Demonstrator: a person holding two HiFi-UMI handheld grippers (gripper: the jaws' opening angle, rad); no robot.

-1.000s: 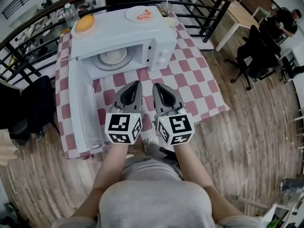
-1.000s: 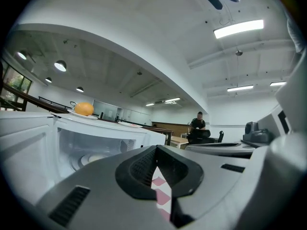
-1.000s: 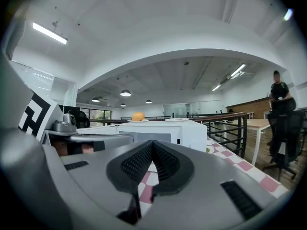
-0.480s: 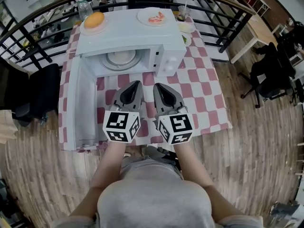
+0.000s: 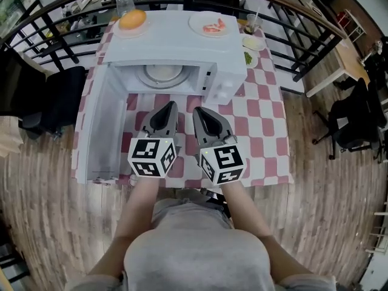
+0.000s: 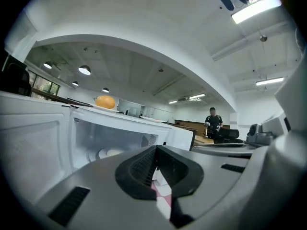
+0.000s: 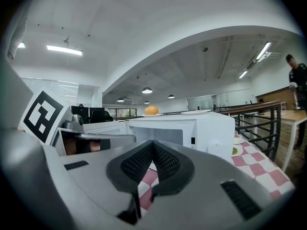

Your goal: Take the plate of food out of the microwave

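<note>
Right now my left gripper (image 5: 170, 105) and my right gripper (image 5: 198, 110) hover side by side, a little apart, over the near half of the red-and-white checked tablecloth (image 5: 260, 123). Both point toward the oven and sit nearly level. Each one is clenched tight on nothing: in both gripper views the ribbed black jaws meet at the tips, and only a sliver of checked cloth shows beneath them. Just to my left the white microwave door (image 5: 100, 129) stands swung fully open, reaching out toward me along the table's left edge. Beyond the tips sits the white box-shaped microwave oven (image 5: 182, 44), its cavity open and facing me. The white round plate (image 5: 162, 73) lies inside, in the middle of the cavity floor, well apart from both tools. Whatever is on it looks pale, and I cannot tell what it is. On the oven's roof a round orange bun-like thing (image 5: 133, 19) rests at the far left, and a white plate of pinkish food (image 5: 211, 25) lies flat at the far right. Right of the oven on the cloth stand a small dish with something green (image 5: 248, 57) and, further back, a clear cup with a straw (image 5: 252, 22). Behind everything curves a black metal railing (image 5: 313, 59), with a black chair (image 5: 57, 102) off the table's left side, on the wooden plank floor (image 5: 339, 211)
</note>
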